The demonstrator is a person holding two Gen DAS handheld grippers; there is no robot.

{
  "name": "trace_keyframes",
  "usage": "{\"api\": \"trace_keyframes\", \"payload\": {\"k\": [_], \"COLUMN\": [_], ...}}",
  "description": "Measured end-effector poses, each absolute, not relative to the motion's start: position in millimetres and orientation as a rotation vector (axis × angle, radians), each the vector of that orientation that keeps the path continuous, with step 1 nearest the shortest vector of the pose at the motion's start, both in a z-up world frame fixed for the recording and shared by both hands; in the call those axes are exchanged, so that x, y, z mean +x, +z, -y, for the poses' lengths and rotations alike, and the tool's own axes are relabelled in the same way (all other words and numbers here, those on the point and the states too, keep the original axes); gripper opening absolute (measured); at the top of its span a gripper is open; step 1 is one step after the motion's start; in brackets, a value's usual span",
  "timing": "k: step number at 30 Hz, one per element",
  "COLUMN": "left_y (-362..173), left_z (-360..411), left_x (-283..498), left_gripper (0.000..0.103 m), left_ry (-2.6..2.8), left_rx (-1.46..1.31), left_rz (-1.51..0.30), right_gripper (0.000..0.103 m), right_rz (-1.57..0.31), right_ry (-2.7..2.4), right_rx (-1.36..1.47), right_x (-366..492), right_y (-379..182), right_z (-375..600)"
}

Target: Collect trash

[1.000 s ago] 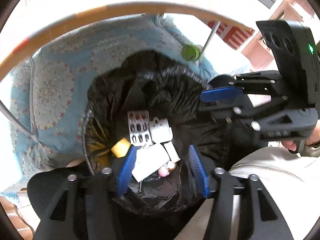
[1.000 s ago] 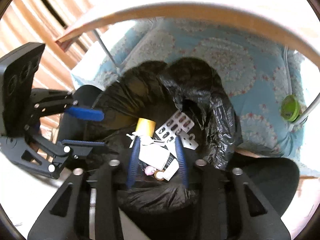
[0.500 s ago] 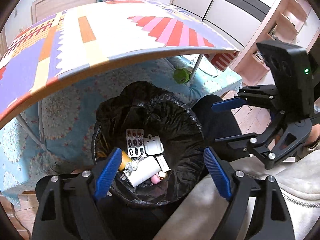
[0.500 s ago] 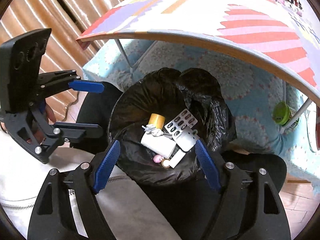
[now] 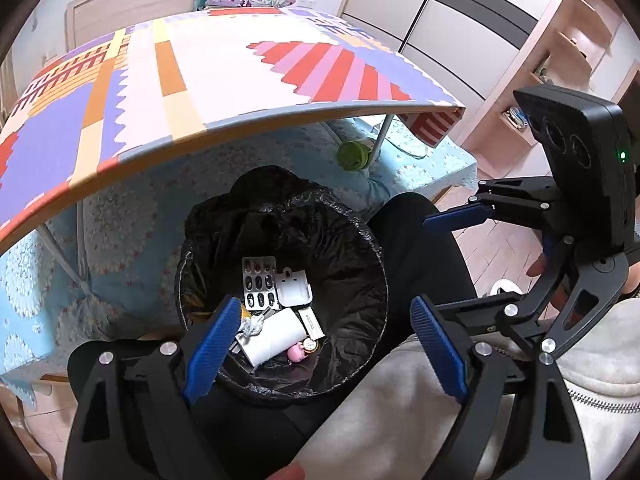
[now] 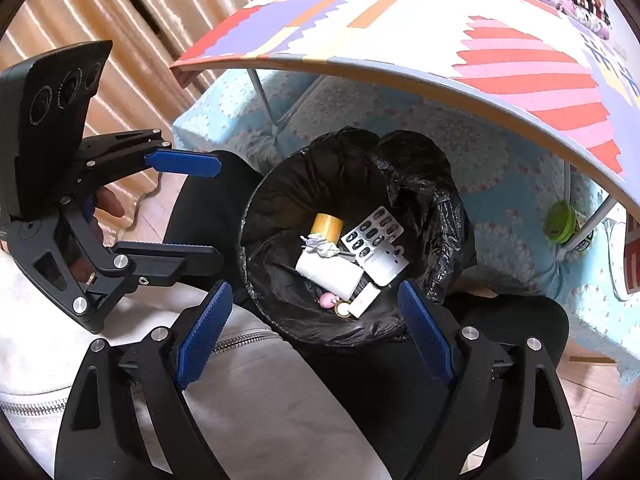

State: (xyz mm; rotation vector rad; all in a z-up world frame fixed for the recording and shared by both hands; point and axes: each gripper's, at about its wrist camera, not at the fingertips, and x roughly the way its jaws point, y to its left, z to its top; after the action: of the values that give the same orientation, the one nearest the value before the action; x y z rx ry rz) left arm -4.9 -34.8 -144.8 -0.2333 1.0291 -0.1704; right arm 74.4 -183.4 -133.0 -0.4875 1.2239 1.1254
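Note:
A bin lined with a black bag (image 5: 360, 240) (image 6: 280, 208) stands between the person's legs. In it lie a pill blister pack (image 5: 259, 282) (image 6: 372, 234), a white paper roll (image 5: 276, 336) (image 6: 328, 270), a yellow tape roll (image 6: 327, 226), a white plastic card (image 5: 295, 286) and small bits. My left gripper (image 5: 324, 344) is open and empty above the bin's near rim; it also shows in the right wrist view (image 6: 188, 208). My right gripper (image 6: 316, 332) is open and empty above the bin; it also shows in the left wrist view (image 5: 452, 264).
A low table with a colourful patterned mat (image 5: 240, 72) (image 6: 440, 32) overhangs the bin's far side. A blue floral quilt (image 5: 120, 232) lies under it. A green lidded jar (image 5: 352, 154) (image 6: 560, 222) sits by a table leg. Curtains (image 6: 100, 20) hang left.
Both grippers have risen up and back out of the bin and opened wide. The trash stays in the bin.

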Motion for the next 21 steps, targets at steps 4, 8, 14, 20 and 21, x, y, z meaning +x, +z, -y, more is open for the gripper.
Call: {"api": "trace_keyframes", "payload": {"k": [4,8,14,20,21], "left_y": [-145.5,-145.6,-147.1,-146.6,-146.7], "left_z": [33.5,33.5,33.6,34.0,34.0], "left_x": [-5.0,-5.6,-5.4,-5.3,-5.2], "left_gripper": [0.083,0.083,0.083,0.083,0.083], "left_ry": [-0.168,-0.170,-0.169,-0.174,-0.175], "left_rx": [-0.237,-0.233,-0.235,-0.233,-0.232], "left_rz": [-1.032,-1.027,-1.030,-1.026,-1.026], "right_gripper": [0.085,0.085,0.085,0.085,0.085], "right_rz": [-1.228,-1.230,-1.241,-1.229,-1.228], "right_ry": [1.122,1.123,1.123,1.124,1.124], "right_rx": [-0.485,-0.482,-0.474,-0.466,-0.468], "right_x": [74.4,74.3,75.1,75.7,75.4], "right_y": [-133.0,-133.7,-136.2,-134.2,-134.2], "right_z": [183.3,183.6,183.8,183.2,183.0]}}
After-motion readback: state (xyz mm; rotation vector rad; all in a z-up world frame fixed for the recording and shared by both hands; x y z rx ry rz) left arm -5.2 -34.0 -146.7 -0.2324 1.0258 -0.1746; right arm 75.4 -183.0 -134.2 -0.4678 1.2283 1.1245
